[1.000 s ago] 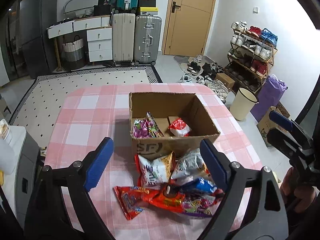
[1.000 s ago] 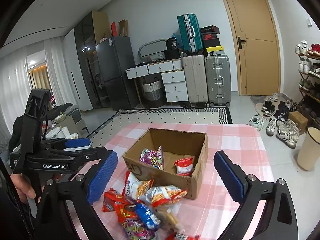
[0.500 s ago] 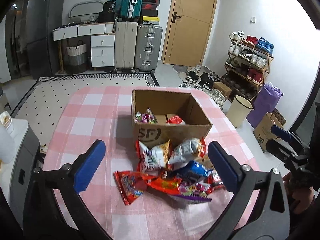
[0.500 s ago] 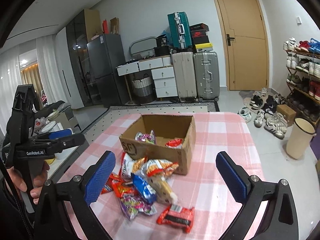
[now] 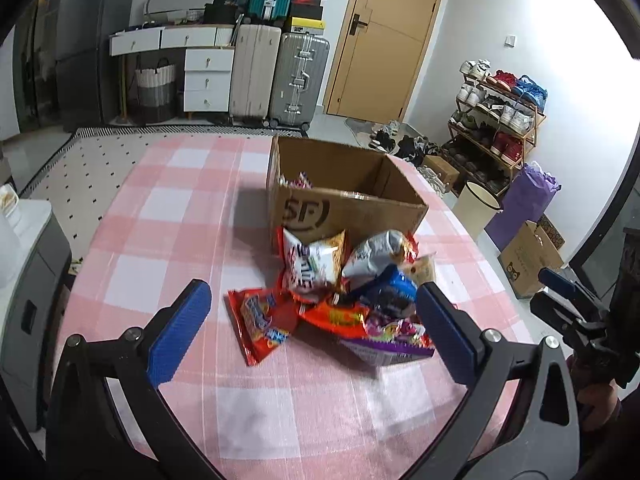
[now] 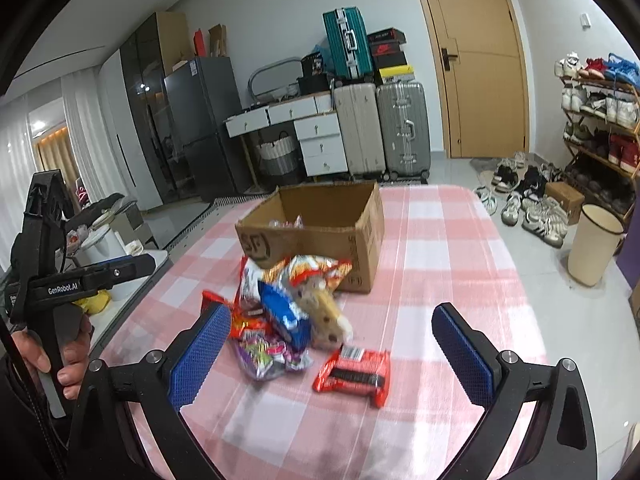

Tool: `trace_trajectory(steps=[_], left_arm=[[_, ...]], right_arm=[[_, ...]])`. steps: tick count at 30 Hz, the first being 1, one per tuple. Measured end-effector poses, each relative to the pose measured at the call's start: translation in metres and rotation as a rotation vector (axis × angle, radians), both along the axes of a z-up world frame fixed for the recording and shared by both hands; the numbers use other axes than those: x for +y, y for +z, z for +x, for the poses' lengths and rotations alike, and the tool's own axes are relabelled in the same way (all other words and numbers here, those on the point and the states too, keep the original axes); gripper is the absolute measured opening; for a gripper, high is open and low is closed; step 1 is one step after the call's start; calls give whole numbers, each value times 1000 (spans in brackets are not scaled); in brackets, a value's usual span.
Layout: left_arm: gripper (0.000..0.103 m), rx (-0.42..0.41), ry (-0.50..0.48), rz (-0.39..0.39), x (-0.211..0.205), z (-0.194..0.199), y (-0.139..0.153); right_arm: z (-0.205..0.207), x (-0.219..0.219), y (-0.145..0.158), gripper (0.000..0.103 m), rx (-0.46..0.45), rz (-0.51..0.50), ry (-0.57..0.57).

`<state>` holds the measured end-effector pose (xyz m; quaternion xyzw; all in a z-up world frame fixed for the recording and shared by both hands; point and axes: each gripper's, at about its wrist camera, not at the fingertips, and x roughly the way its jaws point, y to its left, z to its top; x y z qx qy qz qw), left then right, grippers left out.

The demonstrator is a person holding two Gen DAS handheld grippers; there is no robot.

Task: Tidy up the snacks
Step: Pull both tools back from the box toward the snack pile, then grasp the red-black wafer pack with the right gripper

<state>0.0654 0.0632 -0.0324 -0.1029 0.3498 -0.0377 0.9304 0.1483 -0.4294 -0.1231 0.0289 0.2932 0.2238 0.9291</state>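
Note:
An open cardboard box point(image 5: 344, 208) stands on the pink checked table point(image 5: 168, 216), also in the right wrist view point(image 6: 316, 232); a few snack packets lie inside. A pile of snack bags point(image 5: 340, 292) lies in front of the box, also in the right wrist view point(image 6: 288, 312), with a red packet point(image 6: 354, 374) lying apart at its near side. My left gripper point(image 5: 316, 332) is open and empty, above the table just short of the pile. My right gripper point(image 6: 332, 352) is open and empty, above the near side of the pile.
Beside the table's right stand a cream bin point(image 6: 592, 244), a purple bag point(image 5: 524, 208) and a shoe rack point(image 5: 496, 120). Suitcases point(image 5: 280, 76) and white drawers point(image 5: 208, 76) stand at the far wall. A grey cabinet point(image 5: 28, 280) is at the table's left.
Both grippers have drawn back and down from the box; the box interior is now mostly hidden and more near table shows. Both stay open and empty.

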Motion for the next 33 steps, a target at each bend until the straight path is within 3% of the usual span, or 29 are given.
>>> trace_trajectory(steps=[12,21,33], left_arm=[[102,66,9,-29,10,1,-50],[102,124,8,-39,17,14,-85],[102,177,20,-61,27,28,-113]], right_arm=[[19,2,-55,102,122,3,-13],[45,22,-92,102,171,-116,-34],[68,33,-120,102,255,-155,-18]])
